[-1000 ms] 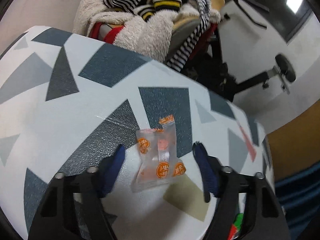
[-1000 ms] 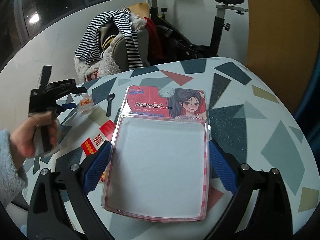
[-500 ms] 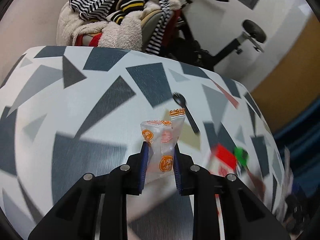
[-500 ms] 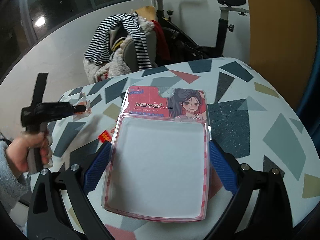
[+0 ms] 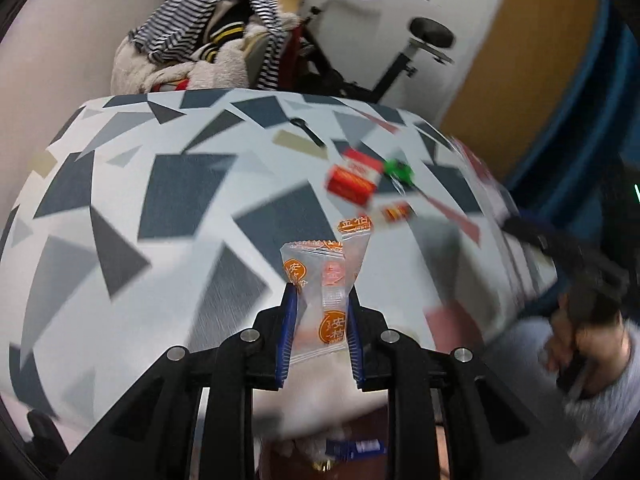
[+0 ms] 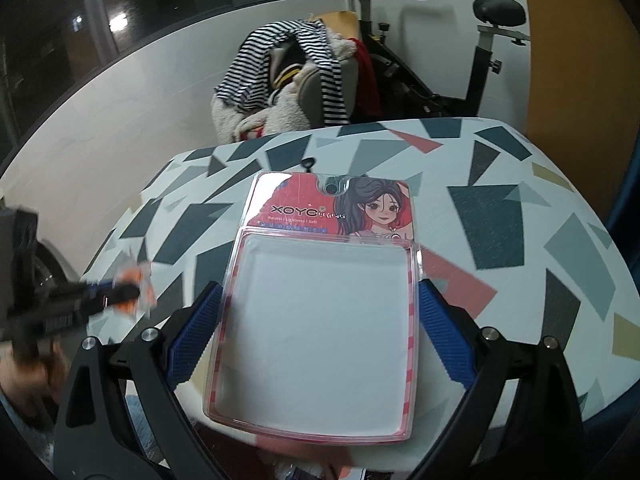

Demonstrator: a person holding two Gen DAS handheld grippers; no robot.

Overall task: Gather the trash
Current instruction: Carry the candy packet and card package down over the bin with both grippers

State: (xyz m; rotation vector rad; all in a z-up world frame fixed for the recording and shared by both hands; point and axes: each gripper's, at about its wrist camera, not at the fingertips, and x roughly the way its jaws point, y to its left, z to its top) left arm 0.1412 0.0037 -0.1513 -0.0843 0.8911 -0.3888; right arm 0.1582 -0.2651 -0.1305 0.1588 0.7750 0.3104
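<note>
My left gripper (image 5: 320,308) is shut on a clear candy wrapper with orange print (image 5: 326,276) and holds it above the near edge of the patterned table (image 5: 160,200). My right gripper (image 6: 316,312) is shut on a large clear blister pack with a red card and a cartoon girl (image 6: 320,280), held over the table's near edge. In the right wrist view the left gripper (image 6: 120,292) shows blurred at the left with the wrapper.
On the table lie a red box (image 5: 354,178), a green item (image 5: 398,170), a small red-yellow wrapper (image 5: 396,213) and a black spoon (image 5: 306,130). A chair piled with clothes (image 6: 296,80) and an exercise bike (image 6: 460,60) stand behind. Something with a blue wrapper (image 5: 352,446) lies below the table edge.
My left gripper closed on the candy wrapper, lifted it off the table and pulled back toward the near edge. My right gripper kept hold of the blister pack and drew back a little.
</note>
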